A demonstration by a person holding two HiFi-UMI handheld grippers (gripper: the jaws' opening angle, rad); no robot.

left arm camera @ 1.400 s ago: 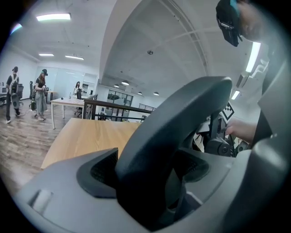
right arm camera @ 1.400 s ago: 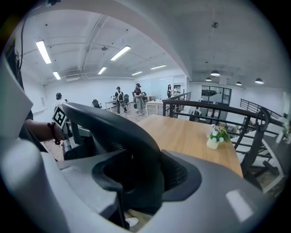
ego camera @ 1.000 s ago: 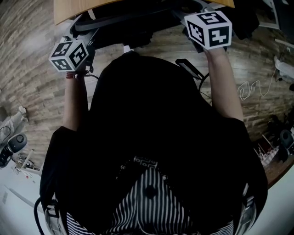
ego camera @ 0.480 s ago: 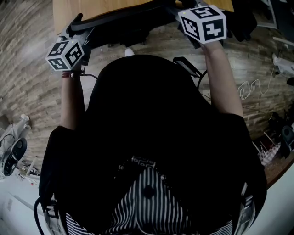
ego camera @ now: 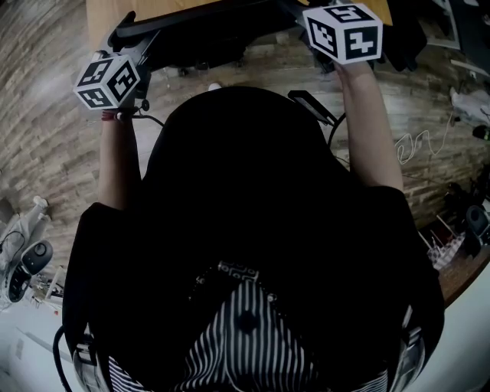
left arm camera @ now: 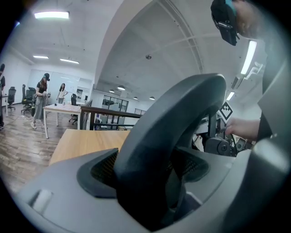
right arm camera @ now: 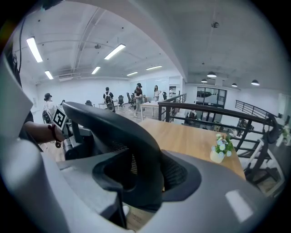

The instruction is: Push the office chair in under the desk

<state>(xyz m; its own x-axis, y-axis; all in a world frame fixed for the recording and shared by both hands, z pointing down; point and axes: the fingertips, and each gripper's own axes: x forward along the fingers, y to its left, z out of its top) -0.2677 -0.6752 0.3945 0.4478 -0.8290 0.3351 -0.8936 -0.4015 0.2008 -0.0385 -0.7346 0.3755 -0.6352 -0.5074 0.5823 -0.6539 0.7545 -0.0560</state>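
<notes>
Office chair (ego camera: 203, 38) backrest at desk's (right arm camera: 193, 136) near edge.

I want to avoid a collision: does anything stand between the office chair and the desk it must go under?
Nothing visible does. The office chair has its back already at the edge of the desk in the head view. A small flower pot stands on the desk top, out of the path. The space under the desk is hidden.

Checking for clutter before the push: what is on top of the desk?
A small flower pot stands on the desk near its right edge. The chair back hides the near part of the top.
</notes>
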